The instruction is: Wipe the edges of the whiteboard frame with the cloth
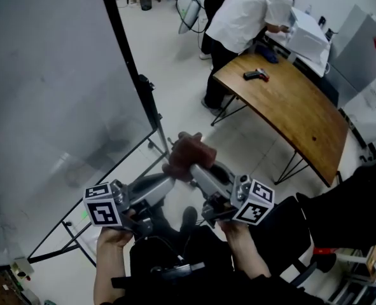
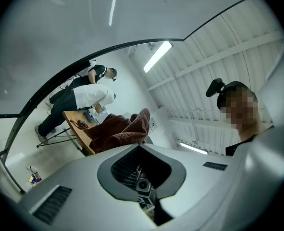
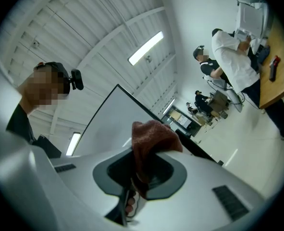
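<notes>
The whiteboard fills the left of the head view, its black frame edge slanting down to the stand. A brown cloth hangs bunched in the air just right of the frame's lower end. My right gripper is shut on it; in the right gripper view the cloth runs down between the jaws, with the board frame behind. My left gripper points at the cloth from the left, its tip against it. The left gripper view shows the cloth just past its hidden jaws.
The board's stand legs spread over the floor at lower left. A curved wooden table with a black tool stands at right, with a person in a white shirt bent over its far end. A black chair is at lower right.
</notes>
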Motion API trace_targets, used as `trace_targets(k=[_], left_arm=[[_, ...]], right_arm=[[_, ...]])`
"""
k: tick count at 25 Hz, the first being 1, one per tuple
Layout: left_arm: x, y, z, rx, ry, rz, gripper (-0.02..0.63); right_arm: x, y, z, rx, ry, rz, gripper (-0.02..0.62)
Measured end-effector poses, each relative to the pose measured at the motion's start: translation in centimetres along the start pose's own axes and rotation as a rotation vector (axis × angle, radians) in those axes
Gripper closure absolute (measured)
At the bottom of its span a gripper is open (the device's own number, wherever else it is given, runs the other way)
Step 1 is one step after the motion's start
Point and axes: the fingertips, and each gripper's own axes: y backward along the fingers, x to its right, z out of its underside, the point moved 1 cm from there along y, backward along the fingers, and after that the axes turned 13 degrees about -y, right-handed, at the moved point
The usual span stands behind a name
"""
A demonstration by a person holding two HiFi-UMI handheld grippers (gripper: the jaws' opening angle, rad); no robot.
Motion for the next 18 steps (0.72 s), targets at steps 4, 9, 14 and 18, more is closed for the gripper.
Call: trace_targets(k=[4,9,14,18], left_arm=[[0.7,-0.3,0.8,0.011,0.001,-0.024,0.62],[1.4,-0.6,1.3,0.004,0.008,-0.037,0.62],[0.9,-0.3,1.1,-0.002,0.006,-0.015,0.618],[0.9,0.4,0.7,-0.014,0.004,0.001,0.618]], right_arm=[[-0.6,0.5,0.3,-0.027,-0.014,-0.027,0.538],[-1.3,0.9,0.3,-0.033,-0.012,-0.044,0.538],[-1.4,0.9,0.2,-0.013,0.02,-0.037,0.538],[-1.4,0.3,0.4,-0.006,0.033,-0.015,0.538]])
